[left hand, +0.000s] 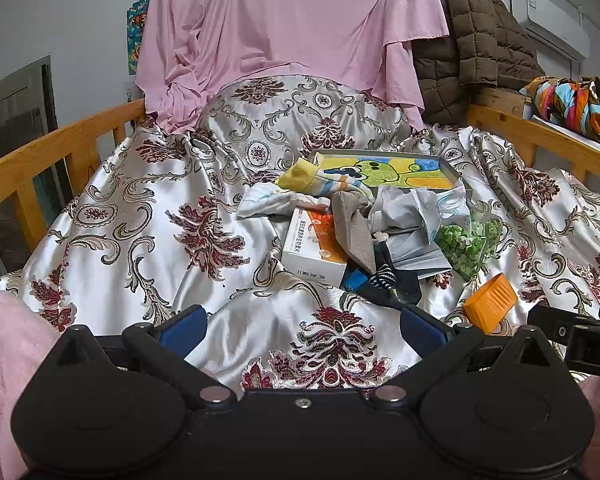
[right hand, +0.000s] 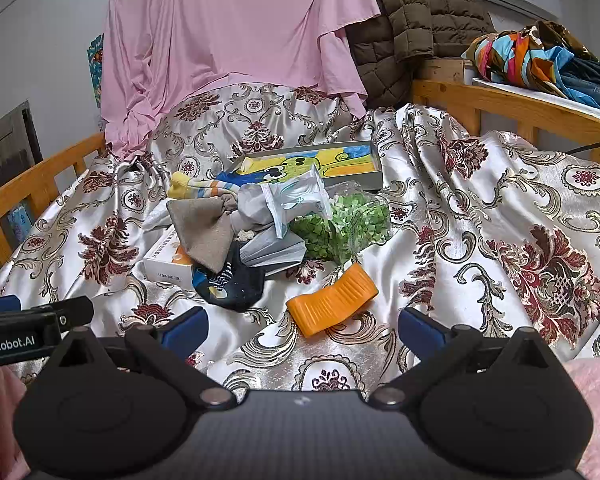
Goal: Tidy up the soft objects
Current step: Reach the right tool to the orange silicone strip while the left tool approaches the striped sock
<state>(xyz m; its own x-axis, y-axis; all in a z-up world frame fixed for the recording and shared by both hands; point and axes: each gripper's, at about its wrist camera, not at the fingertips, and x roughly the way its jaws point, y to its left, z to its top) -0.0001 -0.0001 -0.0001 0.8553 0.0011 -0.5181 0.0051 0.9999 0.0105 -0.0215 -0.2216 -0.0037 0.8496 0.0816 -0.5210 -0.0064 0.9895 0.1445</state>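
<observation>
Socks & cloths sit heaped mid-bed on the silver floral satin bedspread (left hand: 148,216): yellow-cuffed striped sock (left hand: 320,182) up top, grey-beige cloth pouch (right hand: 204,232) over a white-orange carton (left hand: 312,248), dark navy sock (right hand: 230,280) nearest me. Orange ribbed plastic piece (right hand: 332,300) lies just beside the heap. My left gripper (left hand: 302,326) & right gripper (right hand: 302,326) hover near the edge, both jaws wide apart, holding nothing.

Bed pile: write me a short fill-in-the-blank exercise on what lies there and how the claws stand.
1. Both the left claw and the right claw are ____ and hold nothing.
2. The grey cloth lies partly over the white ____.
3. The ridged piece nearest the right claw is coloured ____.
4. The bag holds ____ bits.

Missing words: open; box; orange; green
</observation>
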